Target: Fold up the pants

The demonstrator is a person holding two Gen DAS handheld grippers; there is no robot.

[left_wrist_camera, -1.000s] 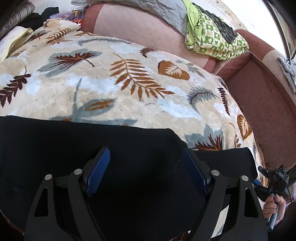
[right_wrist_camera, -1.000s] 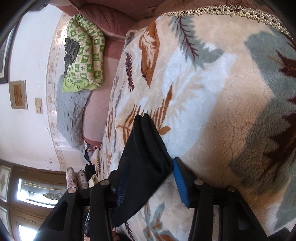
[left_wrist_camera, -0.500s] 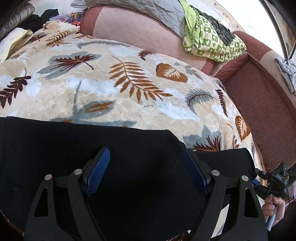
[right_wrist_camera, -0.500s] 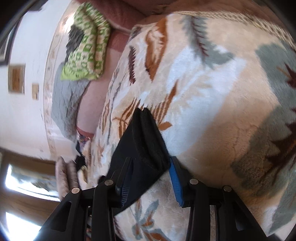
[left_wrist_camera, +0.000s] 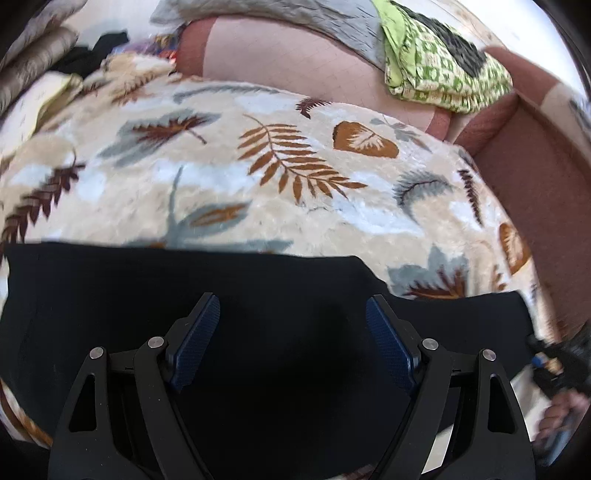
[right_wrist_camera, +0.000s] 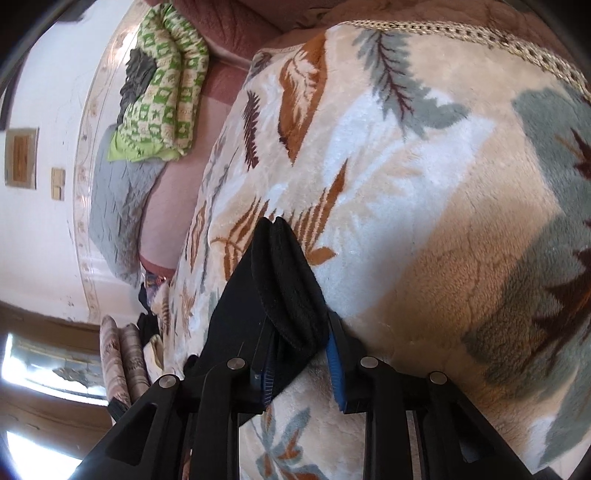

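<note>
Black pants lie flat across a leaf-patterned blanket. My left gripper hovers over the middle of them, open, with its blue pads wide apart and nothing gripped. In the right wrist view one end of the pants bunches into a raised fold. My right gripper is closing on that fold, and its blue pads press the cloth from both sides. The right gripper and the hand holding it also show at the left wrist view's far right edge.
A reddish-pink sofa back rises behind the blanket. A green patterned cloth and a grey quilt are draped on it. Rolled fabrics and dark clothes sit at the blanket's far end.
The right gripper's jaws have narrowed on the pants end, and the cloth between them has bunched into a taller fold. The left gripper has stayed open over the pants.
</note>
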